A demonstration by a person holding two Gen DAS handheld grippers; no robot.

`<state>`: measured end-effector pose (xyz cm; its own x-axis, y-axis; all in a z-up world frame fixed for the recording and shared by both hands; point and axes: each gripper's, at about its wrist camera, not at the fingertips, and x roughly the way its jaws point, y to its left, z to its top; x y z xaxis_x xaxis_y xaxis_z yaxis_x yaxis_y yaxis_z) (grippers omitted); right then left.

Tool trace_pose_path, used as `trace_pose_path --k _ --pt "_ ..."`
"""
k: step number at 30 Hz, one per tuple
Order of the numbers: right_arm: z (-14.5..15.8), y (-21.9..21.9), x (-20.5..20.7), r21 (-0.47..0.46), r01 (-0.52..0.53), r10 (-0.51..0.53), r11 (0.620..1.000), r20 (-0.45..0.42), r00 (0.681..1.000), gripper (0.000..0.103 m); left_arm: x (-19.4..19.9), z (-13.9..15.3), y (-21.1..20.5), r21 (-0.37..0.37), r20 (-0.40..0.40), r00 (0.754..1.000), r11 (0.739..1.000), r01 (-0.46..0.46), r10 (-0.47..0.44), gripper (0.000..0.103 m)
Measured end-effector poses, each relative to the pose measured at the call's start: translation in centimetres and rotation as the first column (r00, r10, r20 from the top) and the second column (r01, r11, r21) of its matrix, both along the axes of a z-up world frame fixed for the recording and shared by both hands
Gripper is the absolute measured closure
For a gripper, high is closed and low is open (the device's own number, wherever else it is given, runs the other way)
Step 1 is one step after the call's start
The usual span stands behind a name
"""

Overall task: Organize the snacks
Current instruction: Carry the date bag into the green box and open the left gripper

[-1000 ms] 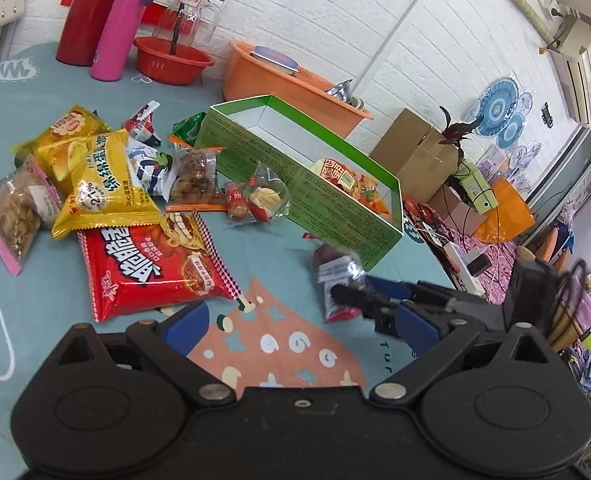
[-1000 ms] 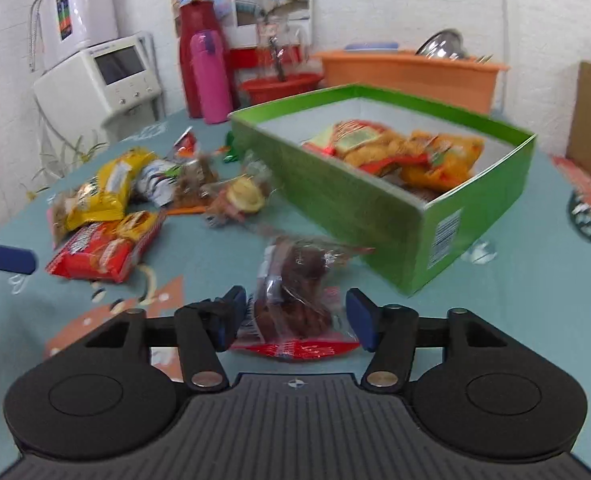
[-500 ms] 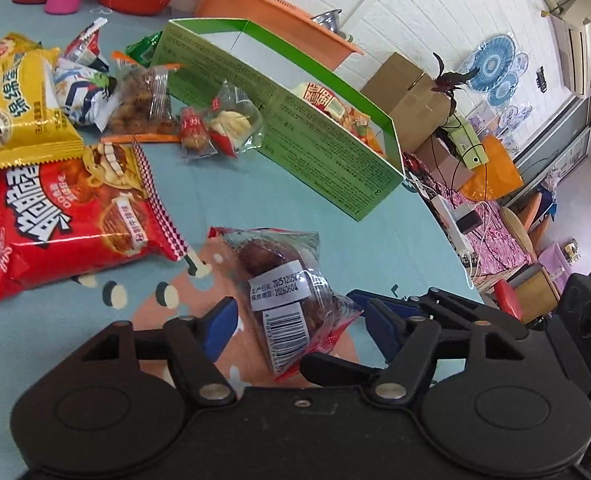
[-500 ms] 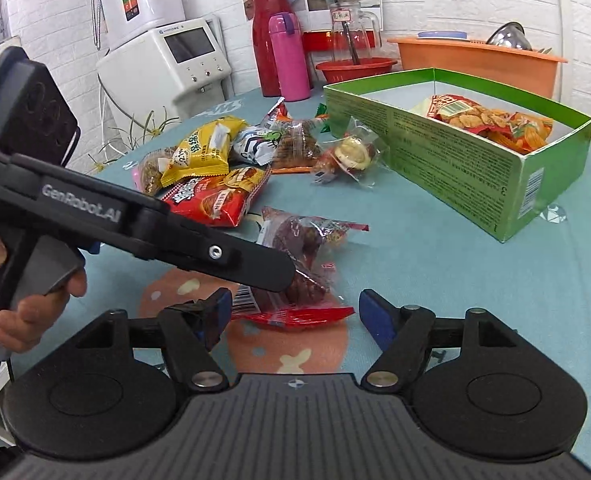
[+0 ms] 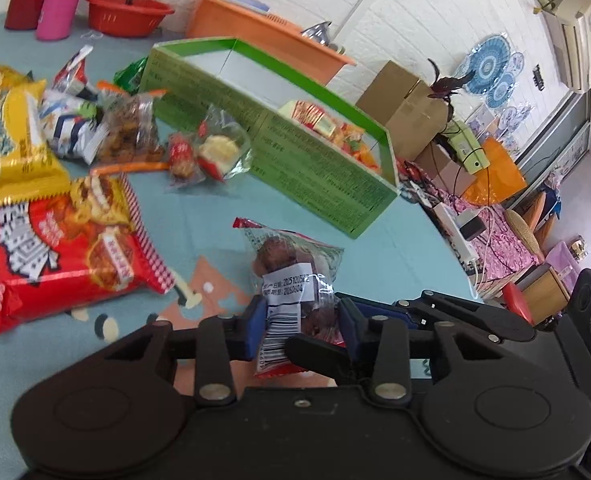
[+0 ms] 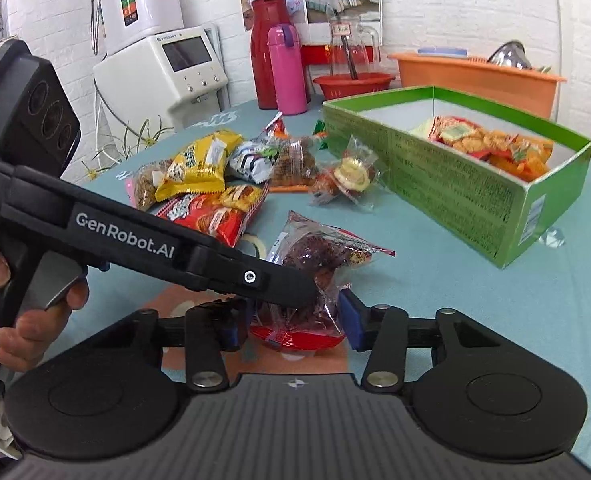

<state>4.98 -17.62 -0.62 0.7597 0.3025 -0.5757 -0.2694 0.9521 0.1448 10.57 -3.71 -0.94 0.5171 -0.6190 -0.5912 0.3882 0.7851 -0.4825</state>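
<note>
A clear packet of dark brown snacks (image 5: 295,276) with a red bottom edge lies on the teal tablecloth, near the front. My left gripper (image 5: 300,328) is closing, and its blue pads press on the packet's two sides. Seen from the right wrist, a left finger (image 6: 255,276) crosses over the packet (image 6: 323,252). My right gripper (image 6: 291,326) is closing too, with the packet's lower end between its pads and a slight gap on the left side. The green box (image 6: 455,196) stands behind, with orange snack packs (image 6: 491,144) in its right end.
Loose packets lie to the left: a red one (image 5: 55,256), a yellow one (image 5: 7,144) and a small clear one (image 5: 211,152) by the box wall. A pink bottle (image 6: 285,72), a red basin and an orange tub (image 6: 471,76) stand behind. A hand (image 6: 35,320) holds the left gripper's grip.
The left gripper came in from the left over the brown packet and narrowed its jaws onto it. The right gripper's jaws widened, then narrowed around the same packet.
</note>
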Motion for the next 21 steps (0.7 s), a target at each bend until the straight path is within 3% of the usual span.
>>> trace_pose_path --k 12,16,21 --pt "5.5 -2.1 2.6 -0.012 0.061 -0.057 0.998 0.202 0.978 0.026 3.4 6.8 -2.0 -0.015 0.199 0.98 1.0 0.011 -0.007 0.046" --pt "6.4 -3.0 4.9 -0.007 0.083 -0.079 0.997 0.237 0.968 0.026 5.9 7.6 -3.0 0.004 0.246 0.969 1.0 0.0 -0.001 0.046" --pt "5.8 -4.6 8.1 0.055 0.125 -0.134 0.991 0.231 0.964 0.026 9.7 6.9 -3.4 0.002 0.235 0.972 1.0 -0.006 0.005 0.046"
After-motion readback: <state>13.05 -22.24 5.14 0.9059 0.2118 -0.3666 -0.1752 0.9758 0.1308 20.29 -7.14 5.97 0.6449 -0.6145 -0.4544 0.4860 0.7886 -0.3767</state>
